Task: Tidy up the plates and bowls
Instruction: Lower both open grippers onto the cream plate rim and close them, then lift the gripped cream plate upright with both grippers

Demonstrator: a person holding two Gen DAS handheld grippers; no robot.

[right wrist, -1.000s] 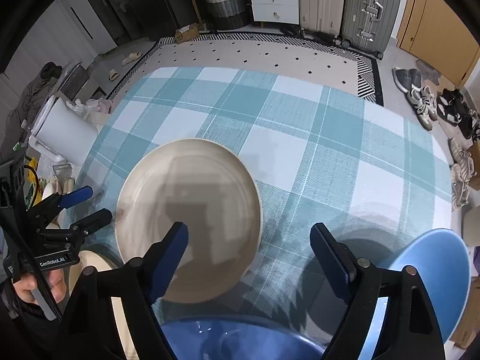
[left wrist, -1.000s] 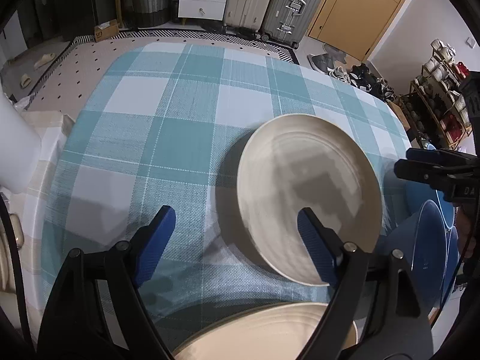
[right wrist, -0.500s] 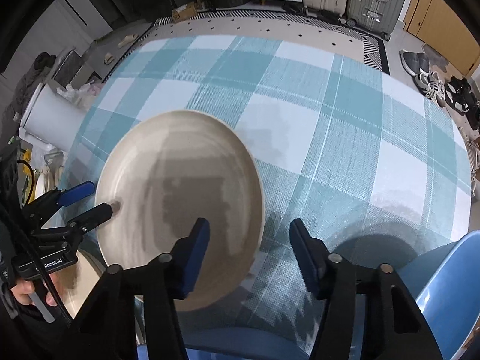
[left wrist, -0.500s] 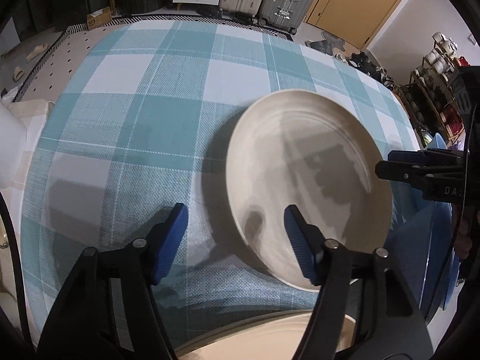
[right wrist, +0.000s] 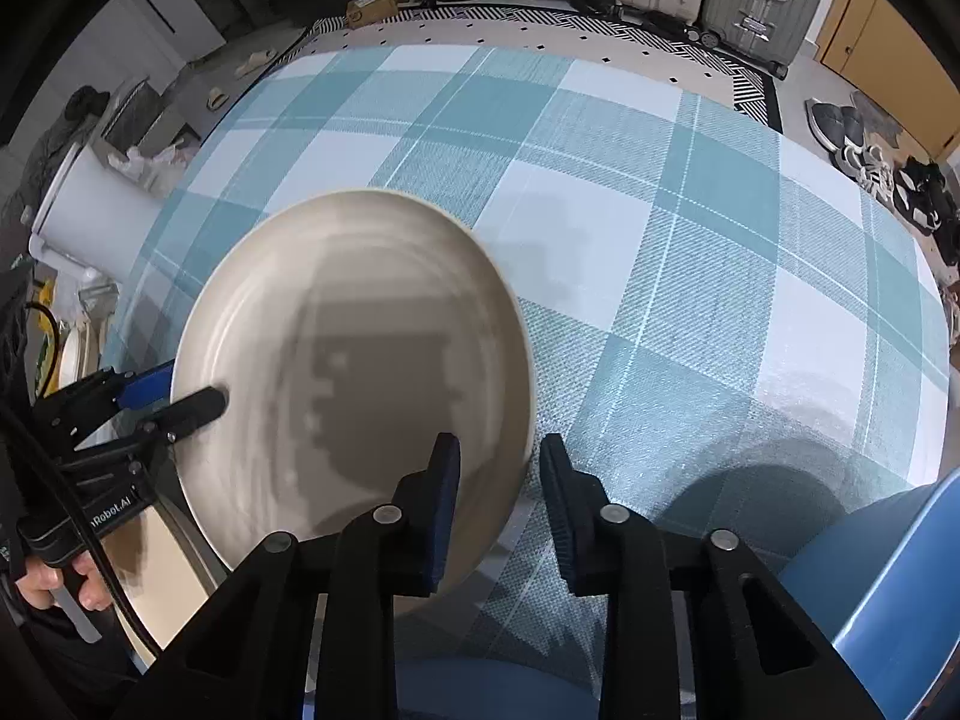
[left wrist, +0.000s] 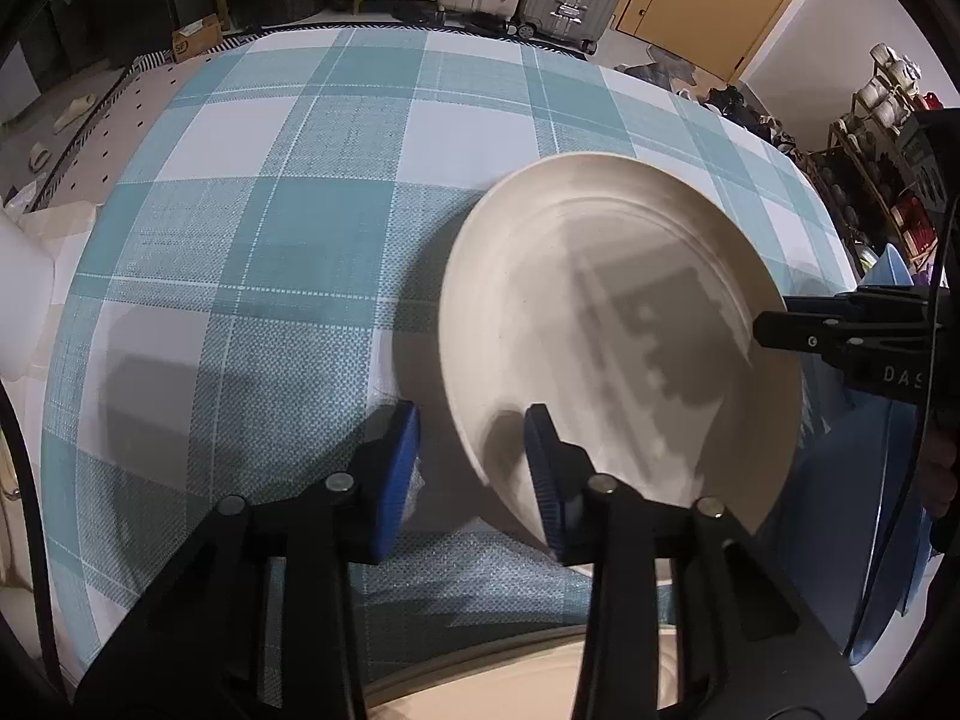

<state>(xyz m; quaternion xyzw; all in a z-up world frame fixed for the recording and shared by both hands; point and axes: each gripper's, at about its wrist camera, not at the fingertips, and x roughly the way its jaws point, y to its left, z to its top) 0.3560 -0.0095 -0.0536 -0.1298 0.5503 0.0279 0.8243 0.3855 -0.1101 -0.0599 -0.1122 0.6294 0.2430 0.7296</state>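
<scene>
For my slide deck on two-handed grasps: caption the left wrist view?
Left tool and right tool straddle opposite rims of a beige plate above the plaid tablecloth.

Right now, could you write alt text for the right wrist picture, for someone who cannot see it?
A cream plate sits on a teal and white checked tablecloth, its near rim between the two blue-padded fingers of the right tool, which are not closed on it. The left tool straddles its opposite rim. A blue plate shows at lower right.

Light from above throws dark shadows on the plate (left wrist: pixel 612 324) and tablecloth (right wrist: pixel 660 228). Picture edges bend and go black.
</scene>
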